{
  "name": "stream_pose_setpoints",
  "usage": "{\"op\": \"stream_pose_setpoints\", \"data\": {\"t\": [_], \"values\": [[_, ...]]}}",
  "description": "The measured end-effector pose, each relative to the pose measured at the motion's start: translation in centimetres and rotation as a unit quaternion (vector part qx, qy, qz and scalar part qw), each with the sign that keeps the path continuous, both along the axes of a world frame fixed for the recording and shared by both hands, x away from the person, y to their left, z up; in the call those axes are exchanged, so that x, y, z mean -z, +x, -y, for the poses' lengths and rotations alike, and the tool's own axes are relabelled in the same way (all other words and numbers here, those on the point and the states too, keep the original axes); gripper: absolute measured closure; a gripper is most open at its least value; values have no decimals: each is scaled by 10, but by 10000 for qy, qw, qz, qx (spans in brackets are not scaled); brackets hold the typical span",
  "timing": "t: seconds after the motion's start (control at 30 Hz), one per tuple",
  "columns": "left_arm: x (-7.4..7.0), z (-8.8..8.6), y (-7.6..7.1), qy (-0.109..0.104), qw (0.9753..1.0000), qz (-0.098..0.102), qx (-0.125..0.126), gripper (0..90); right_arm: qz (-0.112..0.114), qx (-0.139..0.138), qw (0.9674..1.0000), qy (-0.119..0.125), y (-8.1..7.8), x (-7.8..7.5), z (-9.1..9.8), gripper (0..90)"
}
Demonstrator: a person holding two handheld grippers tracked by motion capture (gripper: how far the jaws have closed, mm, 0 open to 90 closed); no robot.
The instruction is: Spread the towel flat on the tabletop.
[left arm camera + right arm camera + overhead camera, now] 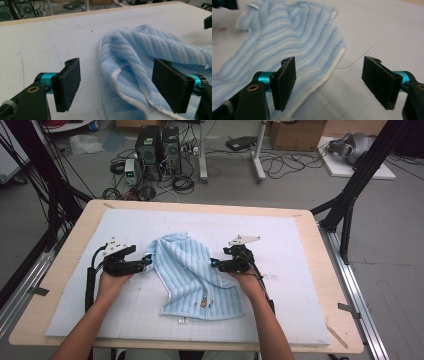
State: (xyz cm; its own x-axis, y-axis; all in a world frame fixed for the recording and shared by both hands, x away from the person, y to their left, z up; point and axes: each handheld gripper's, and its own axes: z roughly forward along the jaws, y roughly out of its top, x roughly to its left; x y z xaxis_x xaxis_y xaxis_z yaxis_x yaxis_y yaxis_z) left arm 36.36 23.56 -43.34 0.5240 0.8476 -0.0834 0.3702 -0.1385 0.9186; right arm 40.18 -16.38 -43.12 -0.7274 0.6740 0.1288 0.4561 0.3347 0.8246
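A light blue striped towel (192, 272) lies rumpled on the white mat (300, 235), with a small picture and a white label near its front edge. My left gripper (146, 262) sits at the towel's left edge, jaws wide apart; in the left gripper view (117, 85) a folded white-hemmed towel (140, 62) edge lies between the pads, which do not press on it. My right gripper (214, 264) is at the towel's right edge, open; in the right gripper view (329, 85) the towel (287, 40) hem runs past the left pad (285, 82) over bare mat.
The mat covers a wooden table (75, 235). Black frame legs (350, 195) stand at both back corners. Computers (157, 150) and cables lie on the floor beyond the table. The mat around the towel is bare.
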Motion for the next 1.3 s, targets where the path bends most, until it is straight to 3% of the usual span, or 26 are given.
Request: {"op": "stream_pose_setpoints", "data": {"t": [0.2,0.37,0.53,0.6,0.7,0.83,0.93,0.97,1.0,1.2,1.3], "values": [[2,-2,-2,-2,10000,52,28,237,-145,-16,9995,-270,20,6,-20,183],[2,-2,-2,-29,10000,69,32,244,-267,-13,9991,-316,41,6,-42,193],[3,-6,-1,-105,9999,30,-14,250,-541,-143,9977,-396,49,10,-60,507],[3,-7,-1,-107,9999,26,-28,252,-517,-169,9965,-638,46,13,-67,606],[4,-8,-1,-125,9999,8,-41,256,-445,-293,9956,-765,42,12,-69,818],[4,-10,-1,-132,9999,-11,-74,262,-369,-365,9953,-822,32,9,-57,845],[4,-10,-1,-146,9999,-39,-60,264,-356,-286,9965,-697,20,6,-37,845],[4,-10,-1,-129,9999,-44,-54,267,-258,-222,9967,-742,9,2,-21,845],[5,-9,-1,-134,9999,-59,-41,267,-258,-222,9967,-742,9,2,-21,845],[6,-5,-1,-63,9999,-86,20,271,-146,-6,9966,-810,-22,-9,21,848],[6,-3,-1,-55,9999,-81,37,273,-85,-88,9968,-792,-36,-12,31,852]]}}
